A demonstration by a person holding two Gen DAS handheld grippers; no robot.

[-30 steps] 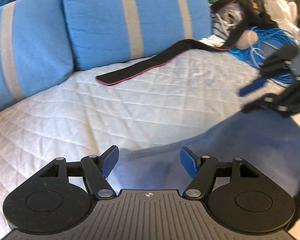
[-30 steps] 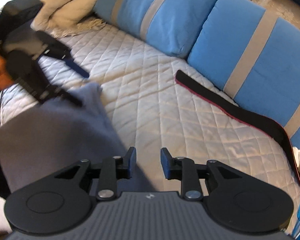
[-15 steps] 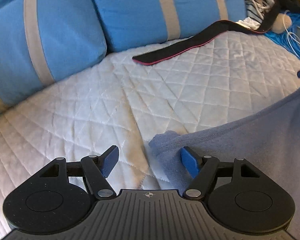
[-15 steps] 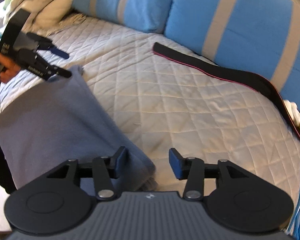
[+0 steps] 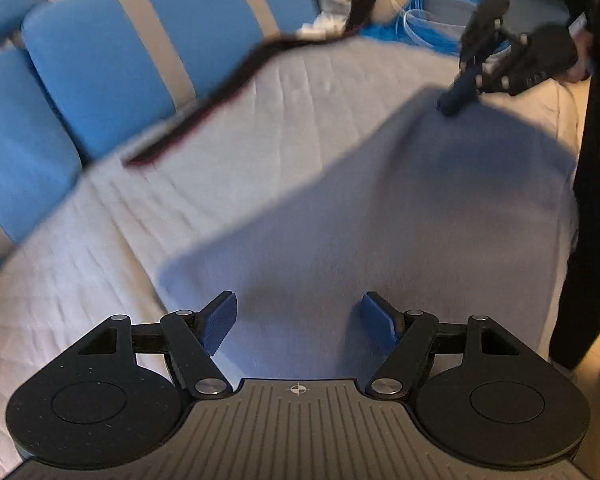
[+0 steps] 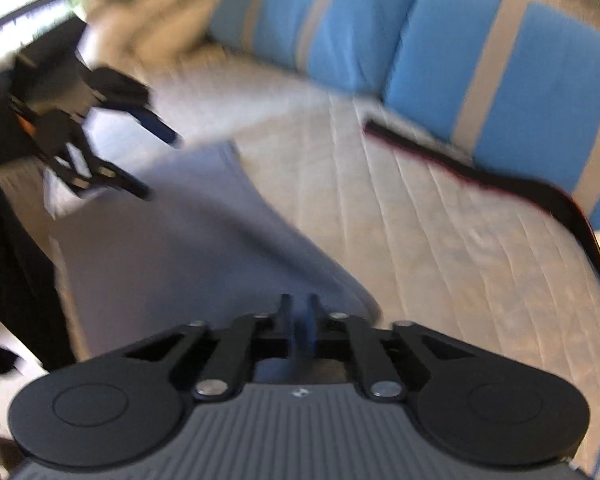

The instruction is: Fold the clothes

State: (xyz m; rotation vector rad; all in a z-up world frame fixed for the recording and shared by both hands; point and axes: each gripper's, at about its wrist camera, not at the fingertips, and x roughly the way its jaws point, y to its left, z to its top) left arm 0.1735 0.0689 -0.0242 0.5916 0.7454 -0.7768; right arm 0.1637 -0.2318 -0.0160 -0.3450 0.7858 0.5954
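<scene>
Here the left gripper (image 5: 298,322) gapes above the grey cloth (image 5: 380,208); right gripper (image 6: 298,322) closing on its corner.

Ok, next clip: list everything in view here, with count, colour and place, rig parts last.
garment: one, grey-blue, spread on the bed's near side
quilt: one, white, covering the bed
cushions: at least two, blue with beige stripes, along the back
strap: one, black with red edge, lying before the cushions
cable: blue coil, far corner
left gripper: fingers apart over the garment's corner
right gripper: fingers closing at the garment's other corner, pinching it
</scene>
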